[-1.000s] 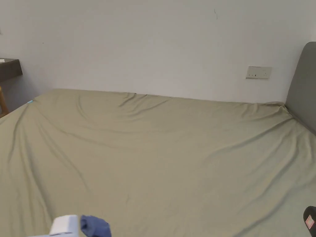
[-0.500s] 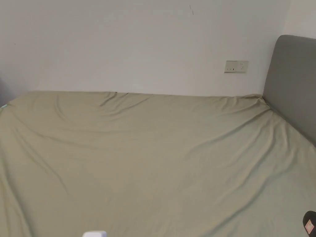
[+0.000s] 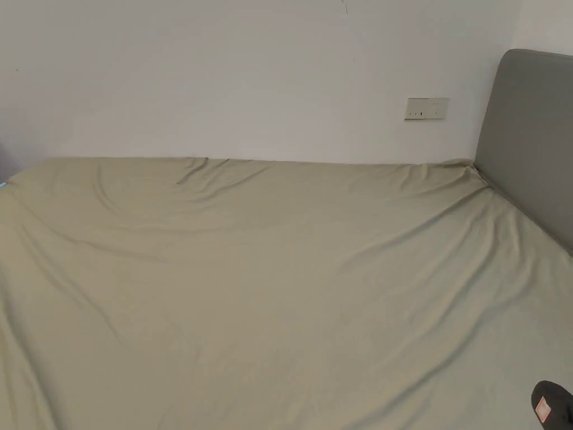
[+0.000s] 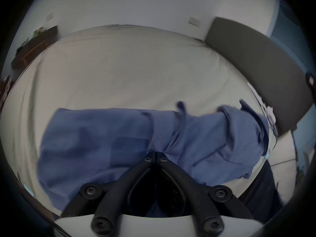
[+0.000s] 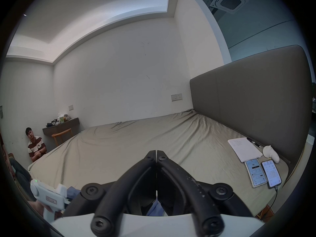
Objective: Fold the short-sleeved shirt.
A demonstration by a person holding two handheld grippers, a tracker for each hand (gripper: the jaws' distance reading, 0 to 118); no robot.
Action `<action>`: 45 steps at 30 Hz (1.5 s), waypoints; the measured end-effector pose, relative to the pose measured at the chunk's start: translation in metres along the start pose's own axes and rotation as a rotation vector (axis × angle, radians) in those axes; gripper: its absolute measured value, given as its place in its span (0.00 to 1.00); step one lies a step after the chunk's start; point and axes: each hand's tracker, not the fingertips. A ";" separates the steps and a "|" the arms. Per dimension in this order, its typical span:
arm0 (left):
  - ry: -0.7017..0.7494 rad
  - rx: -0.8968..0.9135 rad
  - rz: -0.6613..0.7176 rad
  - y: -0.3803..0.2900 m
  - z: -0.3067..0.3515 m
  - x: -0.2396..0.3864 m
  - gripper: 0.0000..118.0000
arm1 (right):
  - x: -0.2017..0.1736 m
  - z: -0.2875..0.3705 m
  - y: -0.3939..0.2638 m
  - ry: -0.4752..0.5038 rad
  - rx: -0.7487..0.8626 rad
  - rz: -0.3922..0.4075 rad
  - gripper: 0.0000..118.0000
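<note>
**A:** Here we are at the bed, its olive-green sheet (image 3: 280,291) wide and bare. Where's the garment?

**B:** Bunched up at the near edge. From the left gripper view, the blue cotton short-sleeved shirt (image 4: 119,143) hangs in a crumpled roll, and the left tongs (image 4: 156,155) are pinched together on a fold of it, tips hard against the cloth.

**A:** And the right tongs (image 5: 156,153)?

**B:** Jaws closed, tip to tip. A scrap of blue shows beneath them, but whether they grip any cloth, I cannot tell. The left gripper's white body (image 5: 49,196) sits low and close beside them.

**A:** So the step is spreading it out?

**B:** That's my read. Do it well by carrying the bundle out over the middle of the sheet, well apart from the two phones (image 5: 263,172) and white paper (image 5: 244,148) by the grey headboard (image 5: 256,104), then finding two opposite edges and drawing them taut before laying flat.
</note>
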 end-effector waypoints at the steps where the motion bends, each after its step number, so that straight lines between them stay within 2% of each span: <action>1: 0.049 0.045 -0.031 0.004 0.004 0.008 0.01 | 0.002 0.002 0.001 -0.005 0.001 0.003 0.00; 2: 0.021 0.044 -0.050 0.009 0.005 0.012 0.01 | 0.003 0.003 0.002 -0.011 0.002 0.005 0.00; 6: -0.168 -0.002 0.034 0.020 0.003 0.010 0.01 | 0.007 0.003 0.004 -0.037 0.006 -0.011 0.00; 7: -0.177 -0.012 0.052 0.021 0.002 0.007 0.01 | 0.007 0.003 0.005 -0.039 0.007 -0.015 0.00; 9: -0.190 0.010 0.130 0.025 0.008 -0.010 0.01 | 0.006 0.003 0.005 -0.041 0.008 -0.014 0.00; 11: -0.272 0.081 0.230 0.031 0.028 -0.040 0.03 | 0.005 0.002 0.005 -0.037 0.007 -0.002 0.00; 12: -0.348 0.132 0.315 0.035 0.040 -0.059 0.12 | 0.004 0.002 0.006 -0.036 0.007 0.006 0.00; 15: -0.480 0.208 0.468 0.038 0.061 -0.123 0.93 | 0.001 -0.002 0.008 -0.030 0.004 0.008 0.00; 16: -0.474 0.223 0.501 0.035 0.065 -0.139 1.00 | 0.000 -0.004 0.007 -0.028 0.002 0.002 0.00; 17: -0.442 0.247 0.542 0.024 0.069 -0.171 0.97 | -0.001 -0.006 0.006 -0.027 -0.001 -0.004 0.00; 19: -0.451 0.246 0.649 0.017 0.069 -0.205 0.99 | -0.004 -0.008 0.003 -0.023 -0.008 -0.006 0.00; 21: -0.429 0.177 0.744 0.001 0.061 -0.232 0.99 | -0.006 -0.011 0.000 -0.013 -0.025 -0.010 0.00; 24: -0.463 0.056 0.808 -0.020 0.040 -0.253 0.97 | -0.011 -0.011 -0.002 -0.001 -0.040 -0.009 0.00; 25: -0.482 0.036 0.828 -0.020 0.049 -0.221 0.94 | -0.011 -0.011 -0.002 -0.001 -0.042 -0.005 0.00; 27: -0.546 -0.003 0.880 -0.029 0.039 -0.204 0.89 | -0.012 -0.010 0.000 -0.002 -0.044 0.001 0.00; 29: -0.710 0.044 0.916 -0.030 0.032 -0.194 0.88 | -0.012 -0.010 0.002 0.000 -0.043 -0.002 0.00; 31: -0.727 -0.051 0.909 -0.028 0.018 -0.177 0.83 | -0.013 -0.009 0.005 -0.004 -0.040 -0.003 0.00; 32: -0.709 -0.019 0.890 -0.026 0.017 -0.170 0.78 | -0.013 -0.008 0.006 -0.005 -0.036 0.000 0.00; 33: -0.669 -0.016 0.861 -0.025 0.011 -0.169 0.65 | -0.014 -0.007 0.008 -0.005 -0.032 0.003 0.00; 34: -0.591 -0.051 0.858 -0.022 0.009 -0.165 0.32 | -0.014 -0.007 0.007 -0.004 -0.031 0.005 0.00; 35: -0.503 -0.083 0.846 -0.022 0.006 -0.160 0.13 | -0.015 -0.007 0.008 -0.001 -0.025 0.009 0.00; 36: -0.476 -0.090 0.845 -0.022 0.007 -0.158 0.13 | -0.016 -0.007 0.009 0.002 -0.020 0.013 0.00; 38: -0.545 -0.059 0.847 -0.010 0.031 -0.165 0.13 | -0.019 -0.007 0.013 0.003 -0.014 0.022 0.00; 42: -0.466 0.069 0.809 -0.012 0.066 -0.189 0.12 | -0.020 -0.009 0.015 0.014 -0.004 0.017 0.00; 45: -0.302 0.152 0.805 -0.013 0.103 -0.225 0.12 | -0.020 -0.011 0.013 0.029 -0.001 0.011 0.00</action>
